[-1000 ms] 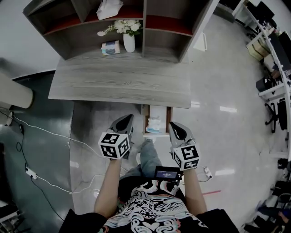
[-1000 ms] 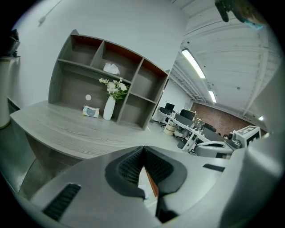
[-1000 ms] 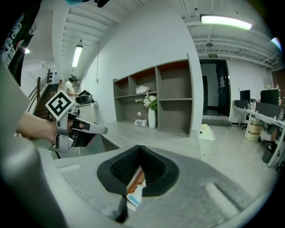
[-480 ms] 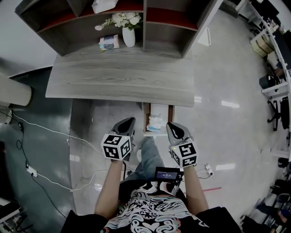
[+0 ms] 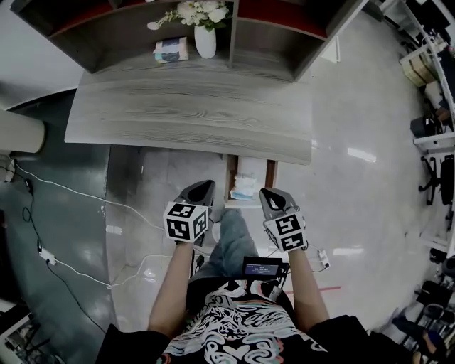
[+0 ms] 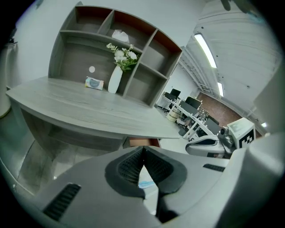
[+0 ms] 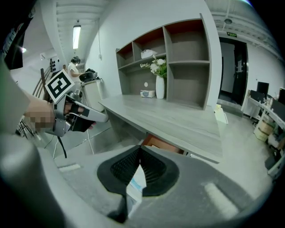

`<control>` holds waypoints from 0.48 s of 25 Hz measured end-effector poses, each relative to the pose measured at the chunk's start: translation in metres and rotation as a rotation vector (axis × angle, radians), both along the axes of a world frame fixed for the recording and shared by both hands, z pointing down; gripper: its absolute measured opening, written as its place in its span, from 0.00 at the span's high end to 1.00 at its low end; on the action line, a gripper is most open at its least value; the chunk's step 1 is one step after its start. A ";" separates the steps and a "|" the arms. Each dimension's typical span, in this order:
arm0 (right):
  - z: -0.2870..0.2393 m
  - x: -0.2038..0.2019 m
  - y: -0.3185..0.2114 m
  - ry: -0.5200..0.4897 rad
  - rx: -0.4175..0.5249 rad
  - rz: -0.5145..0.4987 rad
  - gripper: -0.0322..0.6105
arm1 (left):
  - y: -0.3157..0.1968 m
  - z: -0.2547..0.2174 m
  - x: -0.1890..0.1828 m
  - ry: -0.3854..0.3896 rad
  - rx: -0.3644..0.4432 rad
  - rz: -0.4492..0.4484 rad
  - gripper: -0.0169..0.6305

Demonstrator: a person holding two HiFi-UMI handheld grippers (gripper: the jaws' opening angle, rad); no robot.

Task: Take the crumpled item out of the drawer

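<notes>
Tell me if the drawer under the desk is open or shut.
Open: the drawer sticks out past the desk edge, crumpled item showing inside.

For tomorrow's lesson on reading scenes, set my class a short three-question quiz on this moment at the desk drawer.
1. True or false: the crumpled item lies in the open drawer under the desk.
2. The jaws of the left gripper and right gripper are: A) both shut, empty; B) both wide apart; C) shut on the item.
3. Fill in: the vase on the desk holds ___.
Key: 1 true; 2 A; 3 flowers.
</notes>
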State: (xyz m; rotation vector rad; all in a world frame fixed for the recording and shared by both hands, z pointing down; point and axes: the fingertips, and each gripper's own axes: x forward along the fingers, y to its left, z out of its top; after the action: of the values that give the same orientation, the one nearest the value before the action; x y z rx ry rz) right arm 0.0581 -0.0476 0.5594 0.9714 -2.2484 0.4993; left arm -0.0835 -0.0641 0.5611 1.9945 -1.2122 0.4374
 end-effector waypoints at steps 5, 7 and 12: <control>0.023 -0.001 0.001 0.029 -0.065 -0.044 0.94 | 0.001 0.022 0.010 -0.002 -0.051 0.008 0.96; 0.037 0.001 0.003 0.058 -0.086 -0.062 0.94 | 0.004 0.031 0.014 -0.010 -0.071 0.018 0.96; 0.065 0.000 0.009 0.101 -0.141 -0.141 0.94 | 0.010 0.056 0.021 -0.013 -0.129 0.025 0.96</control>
State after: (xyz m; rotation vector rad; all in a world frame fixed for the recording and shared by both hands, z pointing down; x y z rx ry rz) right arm 0.0576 -0.0384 0.6248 0.7448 -2.1411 0.5267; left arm -0.0624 -0.0539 0.6170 1.9013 -1.1384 0.5283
